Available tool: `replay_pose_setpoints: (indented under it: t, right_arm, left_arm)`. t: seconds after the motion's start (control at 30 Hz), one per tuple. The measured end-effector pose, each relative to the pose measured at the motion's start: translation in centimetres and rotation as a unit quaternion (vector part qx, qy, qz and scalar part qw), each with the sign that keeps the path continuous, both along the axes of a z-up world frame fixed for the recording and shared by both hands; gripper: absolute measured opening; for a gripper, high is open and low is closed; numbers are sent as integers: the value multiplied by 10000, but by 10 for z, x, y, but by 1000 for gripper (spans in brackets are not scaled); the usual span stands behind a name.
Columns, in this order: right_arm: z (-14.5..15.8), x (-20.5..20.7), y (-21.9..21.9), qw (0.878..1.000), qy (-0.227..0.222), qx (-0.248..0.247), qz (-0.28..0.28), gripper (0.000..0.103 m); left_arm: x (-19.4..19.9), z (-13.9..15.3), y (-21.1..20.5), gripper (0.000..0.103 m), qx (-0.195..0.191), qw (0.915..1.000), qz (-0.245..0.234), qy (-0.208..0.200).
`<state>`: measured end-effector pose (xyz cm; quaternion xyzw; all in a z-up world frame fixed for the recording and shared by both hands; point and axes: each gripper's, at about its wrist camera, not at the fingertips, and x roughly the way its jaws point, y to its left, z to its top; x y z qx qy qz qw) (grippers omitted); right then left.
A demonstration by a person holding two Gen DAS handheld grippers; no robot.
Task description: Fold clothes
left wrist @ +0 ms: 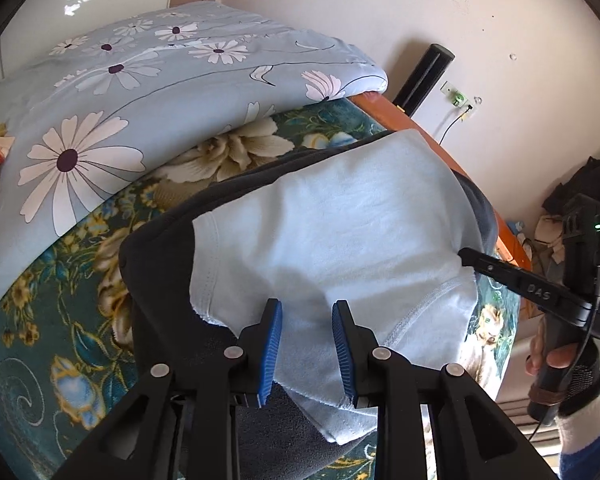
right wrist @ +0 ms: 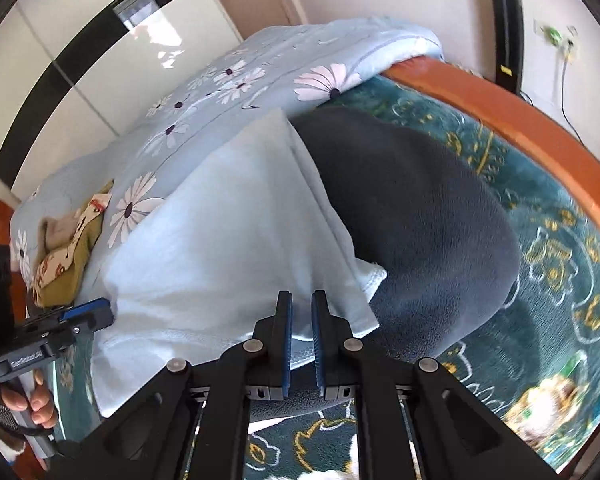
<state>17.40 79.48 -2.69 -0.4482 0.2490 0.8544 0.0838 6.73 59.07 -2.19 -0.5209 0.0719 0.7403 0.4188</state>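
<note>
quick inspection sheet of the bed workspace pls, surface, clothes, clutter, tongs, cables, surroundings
surface: teal floral bedspread on a bed with an orange wooden edge.
job's things: light blue garment lying on a dark grey garment.
clutter: daisy-print quilt heaped behind; olive patterned cloth on it.
grippers: left tongs parted over the blue garment, not pinching it; right tongs nearly shut at the blue garment's hem, grip unclear.
cables: thin wire hanging from a wall socket.
surroundings: white wall, black upright bar, glossy wardrobe doors.
</note>
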Motion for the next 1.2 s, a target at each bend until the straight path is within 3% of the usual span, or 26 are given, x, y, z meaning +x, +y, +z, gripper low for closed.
replay_pose_setpoints:
  t: [0.1, 0.23, 0.4, 0.43, 0.53, 0.67, 0.77, 0.93, 1.03, 1.1, 1.13, 1.2]
  right_arm:
    - [5, 2, -6, 9999, 31, 34, -152, 9]
    - [15, 19, -22, 9994, 145, 119, -297, 9]
    - [5, 39, -43, 9985, 103, -83, -537, 9]
    - [3, 44, -48, 9982, 94, -124, -575, 12]
    - [-2, 48, -64, 9982, 75, -171, -562, 39]
    - [-6, 49, -84, 9986, 30, -179, -489, 41]
    - [-9, 46, -95, 9989, -18, -93, -462, 54]
    - [-12, 42, -115, 9993, -139, 189, -302, 64]
    - [-13, 43, -122, 9990, -180, 327, -263, 64]
    - [-15, 45, -126, 9985, -223, 418, -258, 72]
    - [-16, 46, -128, 9983, -245, 463, -256, 82]
    - [-17, 48, -131, 9980, -249, 536, -226, 84]
  left_arm:
    - [3, 8, -8, 30, 116, 9999, 49, -6]
    - [12, 15, -25, 42, 310, 9994, 144, -65]
    - [30, 13, -42, 54, 392, 9989, 210, -160]
    - [33, 13, -45, 56, 411, 9988, 195, -174]
    - [41, 8, -53, 64, 475, 9981, 232, -320]
    - [46, -1, -67, 78, 507, 9970, 407, -422]
    - [50, -7, -75, 80, 423, 9969, 553, -368]
    - [53, -14, -85, 87, 294, 9967, 744, -164]
    - [57, -16, -89, 91, 311, 9958, 860, -94]
    - [60, -17, -89, 96, 269, 9961, 842, -40]
    - [61, -17, -88, 99, 245, 9964, 809, 0]
    - [64, -16, -87, 103, 211, 9969, 755, 89]
